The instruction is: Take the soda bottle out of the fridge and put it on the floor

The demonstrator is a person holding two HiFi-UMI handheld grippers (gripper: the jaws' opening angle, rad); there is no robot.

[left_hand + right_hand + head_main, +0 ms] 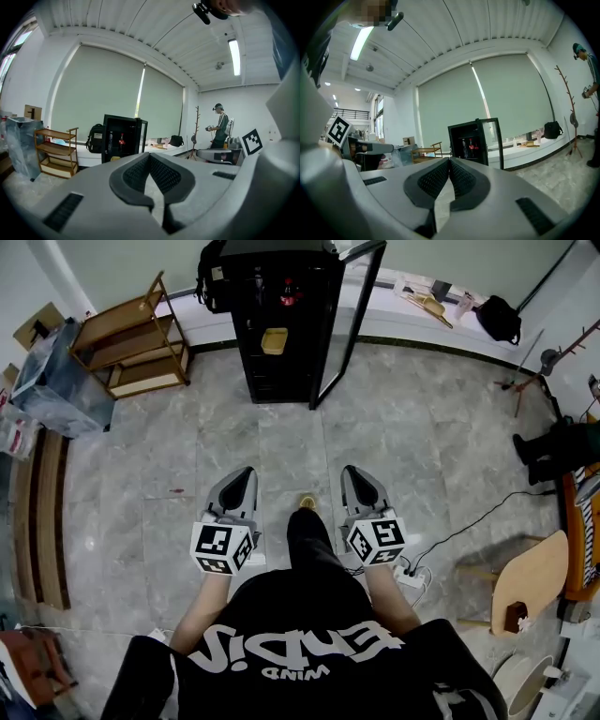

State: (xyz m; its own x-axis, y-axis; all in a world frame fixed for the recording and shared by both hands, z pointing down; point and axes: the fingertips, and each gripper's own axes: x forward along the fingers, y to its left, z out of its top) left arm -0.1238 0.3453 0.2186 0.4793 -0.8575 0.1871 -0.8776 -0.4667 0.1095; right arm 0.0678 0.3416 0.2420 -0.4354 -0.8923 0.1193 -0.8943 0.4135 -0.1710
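Note:
The black fridge [281, 324] stands at the far wall with its glass door [349, 320] swung open to the right. A red-labelled soda bottle [288, 292] stands on an upper shelf; it also shows as the soda bottle [121, 139] and the soda bottle [470, 146]. A yellow item [274, 340] lies on a lower shelf. My left gripper [246, 473] and right gripper [354, 472] are held side by side at waist height, well short of the fridge. Both are shut with nothing between the jaws.
A wooden shelf rack [131, 343] stands left of the fridge, with a plastic-wrapped bundle [56, 381] beside it. A backpack [211, 277] hangs by the fridge. A power strip and cable [412, 573] lie at right, near a wooden chair [525, 582]. Another person [219, 131] stands by a coat stand.

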